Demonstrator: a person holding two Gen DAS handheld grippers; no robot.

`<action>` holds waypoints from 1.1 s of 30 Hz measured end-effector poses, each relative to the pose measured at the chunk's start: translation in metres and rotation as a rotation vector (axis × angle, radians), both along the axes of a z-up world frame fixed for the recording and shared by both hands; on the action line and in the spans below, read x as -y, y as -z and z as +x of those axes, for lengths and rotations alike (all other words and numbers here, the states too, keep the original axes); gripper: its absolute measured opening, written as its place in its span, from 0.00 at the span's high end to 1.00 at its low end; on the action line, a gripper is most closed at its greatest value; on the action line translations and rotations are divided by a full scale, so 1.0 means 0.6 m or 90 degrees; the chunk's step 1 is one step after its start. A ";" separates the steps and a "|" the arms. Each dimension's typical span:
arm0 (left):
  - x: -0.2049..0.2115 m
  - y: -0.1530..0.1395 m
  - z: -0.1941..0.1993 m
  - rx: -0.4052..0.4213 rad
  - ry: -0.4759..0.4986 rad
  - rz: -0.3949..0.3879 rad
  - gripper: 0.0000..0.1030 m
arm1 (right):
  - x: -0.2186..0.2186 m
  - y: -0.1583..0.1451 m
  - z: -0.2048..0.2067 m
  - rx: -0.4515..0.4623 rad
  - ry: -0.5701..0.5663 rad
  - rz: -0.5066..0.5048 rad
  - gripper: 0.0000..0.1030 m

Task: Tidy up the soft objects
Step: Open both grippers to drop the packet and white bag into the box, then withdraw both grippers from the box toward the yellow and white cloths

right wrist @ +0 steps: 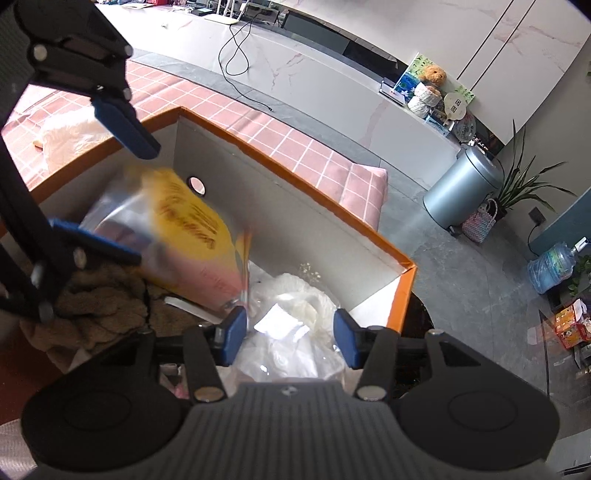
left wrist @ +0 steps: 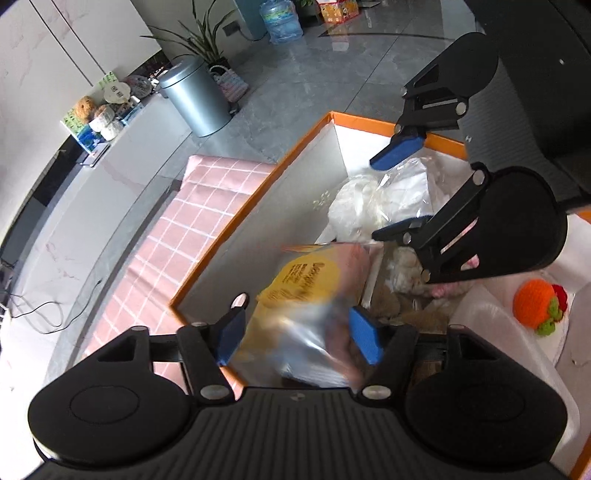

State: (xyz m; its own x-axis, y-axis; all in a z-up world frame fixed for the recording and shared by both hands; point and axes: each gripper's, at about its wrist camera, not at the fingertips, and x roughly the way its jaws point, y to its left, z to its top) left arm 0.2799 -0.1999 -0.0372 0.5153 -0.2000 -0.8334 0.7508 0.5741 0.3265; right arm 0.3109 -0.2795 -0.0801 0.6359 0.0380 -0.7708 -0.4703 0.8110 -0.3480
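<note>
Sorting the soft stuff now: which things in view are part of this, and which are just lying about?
Job:
orange-rimmed box
clear bag with yellow label
clear bag of white stuffing
brown fuzzy plush

Lying about:
grey metal bin
water jug
potted plant

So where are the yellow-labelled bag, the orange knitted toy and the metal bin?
yellow-labelled bag (left wrist: 308, 275), left wrist view, on its yellow label
orange knitted toy (left wrist: 535, 301), left wrist view, orange body
metal bin (right wrist: 461, 192), right wrist view, side wall

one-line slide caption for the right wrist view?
Right gripper open above a clear plastic bag of white stuffing inside the orange-rimmed box.
</note>
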 end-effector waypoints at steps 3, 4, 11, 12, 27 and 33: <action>0.000 -0.004 -0.002 0.004 -0.017 0.024 0.57 | 0.000 -0.004 -0.007 0.006 0.002 0.001 0.50; -0.001 -0.002 -0.002 0.007 -0.023 0.037 0.57 | -0.001 -0.005 -0.008 0.006 0.003 0.002 0.50; -0.016 0.000 -0.005 0.005 -0.048 0.022 0.60 | 0.001 -0.016 -0.019 0.003 0.017 0.008 0.53; -0.019 -0.003 -0.008 0.006 -0.048 0.017 0.60 | 0.001 -0.020 -0.021 0.003 0.019 0.010 0.53; -0.106 -0.071 -0.101 0.003 -0.112 -0.167 0.53 | -0.028 -0.087 -0.136 0.074 0.048 0.085 0.33; -0.171 -0.091 -0.165 0.032 -0.161 -0.275 0.52 | -0.069 -0.105 -0.203 0.095 0.057 0.185 0.31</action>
State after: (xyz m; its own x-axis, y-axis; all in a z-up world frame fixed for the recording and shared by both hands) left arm 0.1809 -0.0974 0.0174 0.6289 -0.3849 -0.6756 0.5607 0.8264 0.0510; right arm 0.1889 -0.2380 -0.0170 0.7520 0.1807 -0.6339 -0.3533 0.9224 -0.1562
